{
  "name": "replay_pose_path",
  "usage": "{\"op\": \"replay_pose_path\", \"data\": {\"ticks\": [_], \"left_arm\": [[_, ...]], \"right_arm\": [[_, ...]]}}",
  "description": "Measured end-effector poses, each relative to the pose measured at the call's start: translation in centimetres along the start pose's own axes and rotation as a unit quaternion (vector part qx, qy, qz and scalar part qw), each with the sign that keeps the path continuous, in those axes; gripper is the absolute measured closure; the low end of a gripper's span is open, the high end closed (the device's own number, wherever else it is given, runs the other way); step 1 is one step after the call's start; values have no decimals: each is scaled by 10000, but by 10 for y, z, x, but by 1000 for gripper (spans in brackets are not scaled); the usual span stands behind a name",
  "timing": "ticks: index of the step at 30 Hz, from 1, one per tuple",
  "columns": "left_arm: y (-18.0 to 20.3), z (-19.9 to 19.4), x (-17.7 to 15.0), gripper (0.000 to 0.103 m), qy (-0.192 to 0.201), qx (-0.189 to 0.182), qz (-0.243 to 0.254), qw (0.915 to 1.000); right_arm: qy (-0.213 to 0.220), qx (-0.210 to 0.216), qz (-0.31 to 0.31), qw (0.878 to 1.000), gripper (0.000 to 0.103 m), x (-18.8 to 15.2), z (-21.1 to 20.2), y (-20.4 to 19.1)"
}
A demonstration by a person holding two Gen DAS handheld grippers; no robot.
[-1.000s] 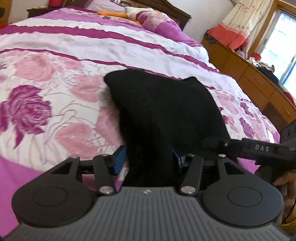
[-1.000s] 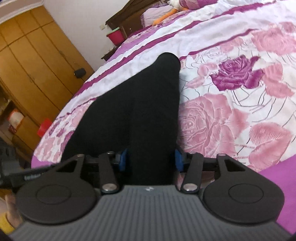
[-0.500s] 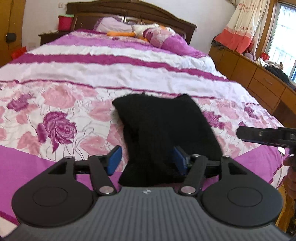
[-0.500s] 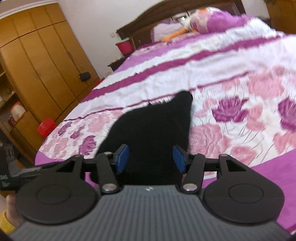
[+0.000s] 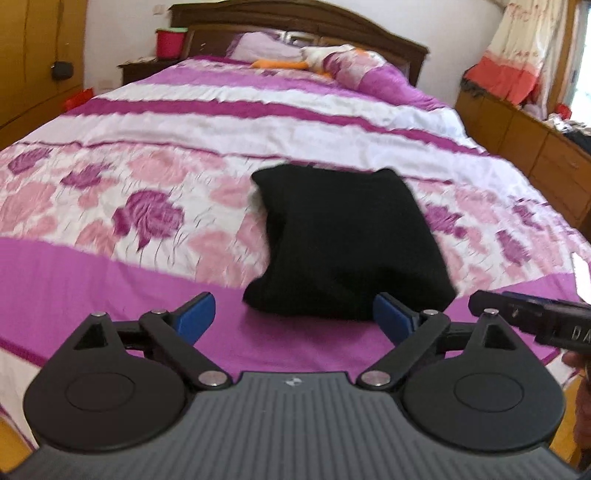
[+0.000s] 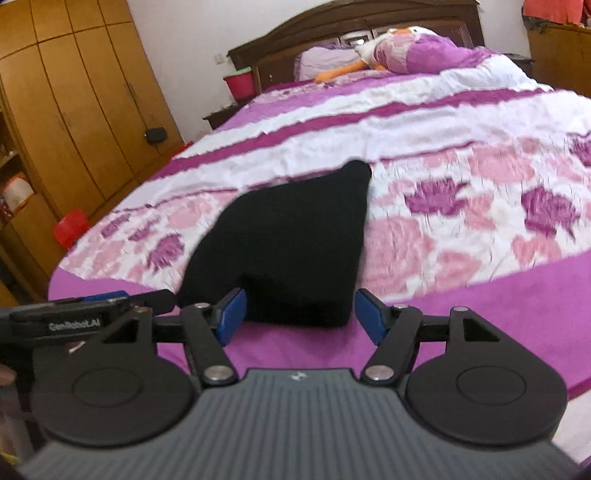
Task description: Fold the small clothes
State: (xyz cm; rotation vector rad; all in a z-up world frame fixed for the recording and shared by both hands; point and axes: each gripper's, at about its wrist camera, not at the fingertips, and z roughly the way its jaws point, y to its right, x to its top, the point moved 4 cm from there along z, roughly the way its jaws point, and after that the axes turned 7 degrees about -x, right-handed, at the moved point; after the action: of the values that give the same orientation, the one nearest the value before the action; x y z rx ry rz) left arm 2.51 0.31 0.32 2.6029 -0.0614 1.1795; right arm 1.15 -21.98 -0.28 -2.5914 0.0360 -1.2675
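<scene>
From the left wrist view, the left claw (image 5: 293, 319) is hovering over the plain purple band at the foot of the bed (image 5: 110, 280), its blue pads (image 5: 195, 314) standing wide and still spreading, with nothing pressed between them. The folded black garment (image 5: 347, 243) is lying flat on the bedspread just beyond the claw, its near edge on the purple band and the rest over the pink rose print. To the right of the garment, the tip of the right claw (image 5: 532, 317) is reaching in from the picture's edge, with part of a hand (image 5: 581, 369) below it. Far behind the garment, pillows (image 5: 354, 66) are resting against the dark wooden headboard (image 5: 295, 18), and a wooden dresser (image 5: 535, 140) is standing along the right side of the bed.

From the right wrist view, the right claw (image 6: 297, 314) is hanging just in front of the garment's (image 6: 284, 243) near edge, its pads moderately wide and opening, apart from the cloth. The garment is sitting on the bed (image 6: 480, 302) as a tapering black shape, narrowing away from the claw. Left of the garment, the left claw (image 6: 92, 314) is showing side-on, and farther left a tall wooden wardrobe (image 6: 74, 110) is lining the wall.
</scene>
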Motion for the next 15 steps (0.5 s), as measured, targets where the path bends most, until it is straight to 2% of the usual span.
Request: {"op": "replay_pose_path", "data": {"ticks": [3, 8, 15], "left_arm": [[-2, 14, -11, 8, -129, 245, -6, 9996], [-2, 34, -21, 8, -220, 386, -51, 9990], [-2, 61, -29, 8, -440, 533, 6, 9976]], "right_arm": [[11, -163, -137, 9998, 35, -16, 12, -3], [182, -507, -376, 9978, 35, -31, 26, -5], [-59, -618, -190, 9979, 35, -43, 44, 4]]}}
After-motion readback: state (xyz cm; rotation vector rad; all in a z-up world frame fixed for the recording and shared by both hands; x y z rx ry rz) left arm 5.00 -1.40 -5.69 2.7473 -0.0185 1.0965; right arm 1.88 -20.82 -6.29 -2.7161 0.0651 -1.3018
